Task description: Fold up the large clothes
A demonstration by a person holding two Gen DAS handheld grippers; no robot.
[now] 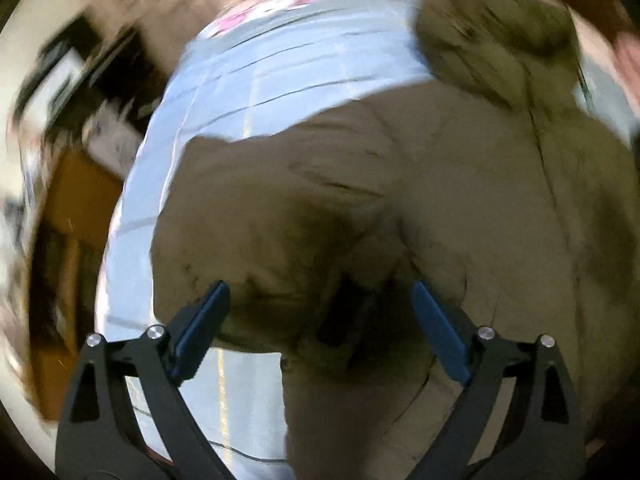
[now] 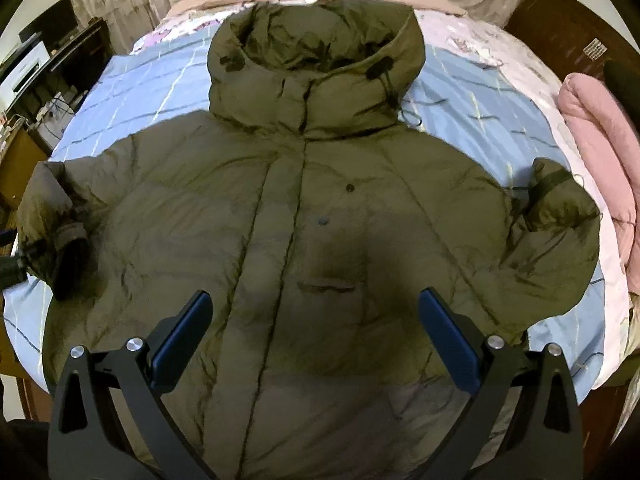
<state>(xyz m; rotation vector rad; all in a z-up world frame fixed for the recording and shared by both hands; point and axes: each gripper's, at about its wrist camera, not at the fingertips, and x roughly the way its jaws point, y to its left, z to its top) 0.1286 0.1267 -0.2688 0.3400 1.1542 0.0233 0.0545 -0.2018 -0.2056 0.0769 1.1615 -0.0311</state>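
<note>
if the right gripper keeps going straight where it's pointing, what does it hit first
Most likely the front of the olive hooded puffer jacket, near its chest pocket; the right gripper has open, empty jaws aimed down at it. Depth is unclear.

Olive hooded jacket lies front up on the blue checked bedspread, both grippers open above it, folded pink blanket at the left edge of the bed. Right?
Not quite: in the right wrist view the pink blanket lies at the right edge of the bed. The rest holds: the jacket lies front up on the bedspread, and the left gripper and right gripper are open.
</note>
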